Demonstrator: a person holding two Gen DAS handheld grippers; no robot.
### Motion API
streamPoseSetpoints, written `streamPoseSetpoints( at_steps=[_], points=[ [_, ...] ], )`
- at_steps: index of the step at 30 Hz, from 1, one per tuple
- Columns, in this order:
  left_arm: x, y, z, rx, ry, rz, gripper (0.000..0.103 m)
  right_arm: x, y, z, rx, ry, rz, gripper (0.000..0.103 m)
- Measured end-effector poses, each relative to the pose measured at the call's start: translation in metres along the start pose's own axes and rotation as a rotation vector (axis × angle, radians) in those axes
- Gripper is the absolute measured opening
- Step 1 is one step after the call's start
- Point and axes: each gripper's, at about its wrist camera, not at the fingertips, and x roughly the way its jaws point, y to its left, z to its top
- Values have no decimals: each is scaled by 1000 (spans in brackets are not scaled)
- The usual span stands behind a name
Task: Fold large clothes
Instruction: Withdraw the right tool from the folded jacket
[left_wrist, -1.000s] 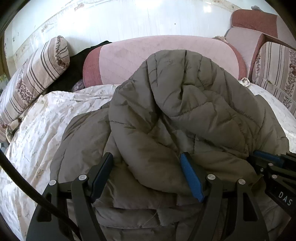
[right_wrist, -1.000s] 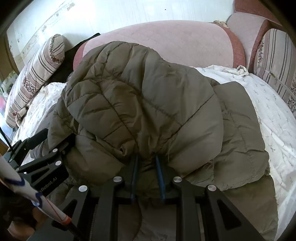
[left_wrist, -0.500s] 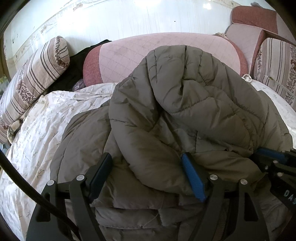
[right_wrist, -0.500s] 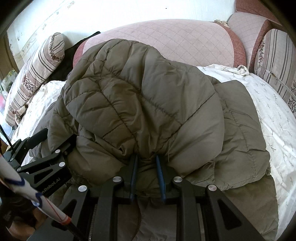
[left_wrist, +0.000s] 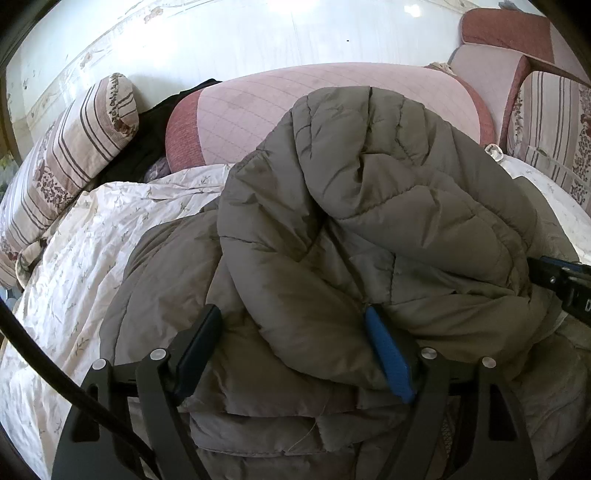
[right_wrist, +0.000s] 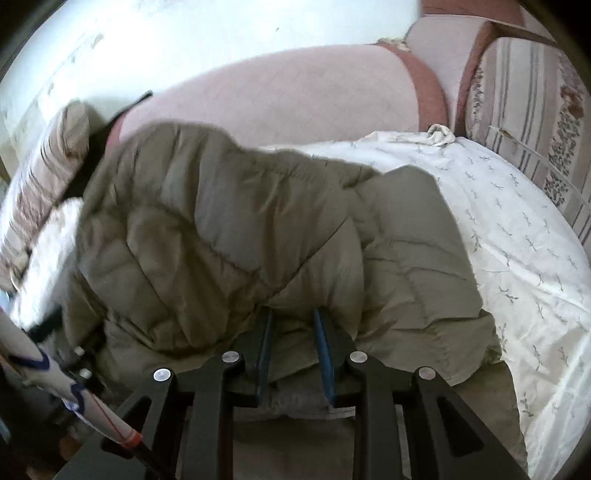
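Right wrist view — jacket (right_wrist: 229, 240) fold between hand-held gripper (right_wrist: 293, 347) pads.

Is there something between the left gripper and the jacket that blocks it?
Nothing visible does. The jacket already bulges between the fingers of the left gripper, whose jaws have just been opening. The right gripper holds another fold.

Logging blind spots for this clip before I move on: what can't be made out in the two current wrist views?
- Left wrist view: the jacket bulges over the left gripper, hiding whether its pads press; the right gripper is cut by the edge.
- Right wrist view: motion blur smears the striped pillow; jacket fabric covers the right gripper's fingertips.
- Both views: the jacket's sleeves and front stay buried in folds.
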Motion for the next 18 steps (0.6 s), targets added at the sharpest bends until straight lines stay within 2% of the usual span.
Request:
streamPoseSetpoints(
  at_steps=[4, 13, 18],
  points=[
    [0, -1, 0, 1, -1, 1, 80, 0, 7, -2, -25, -5, -20, 27],
    [-6, -1, 2, -14, 4, 1, 80, -30, 8, -1, -7, -60, 21, 27],
    [-35, 4, 9, -56, -24, -34, 80, -50, 10, 1, -10, -75, 35, 27]
  ],
)
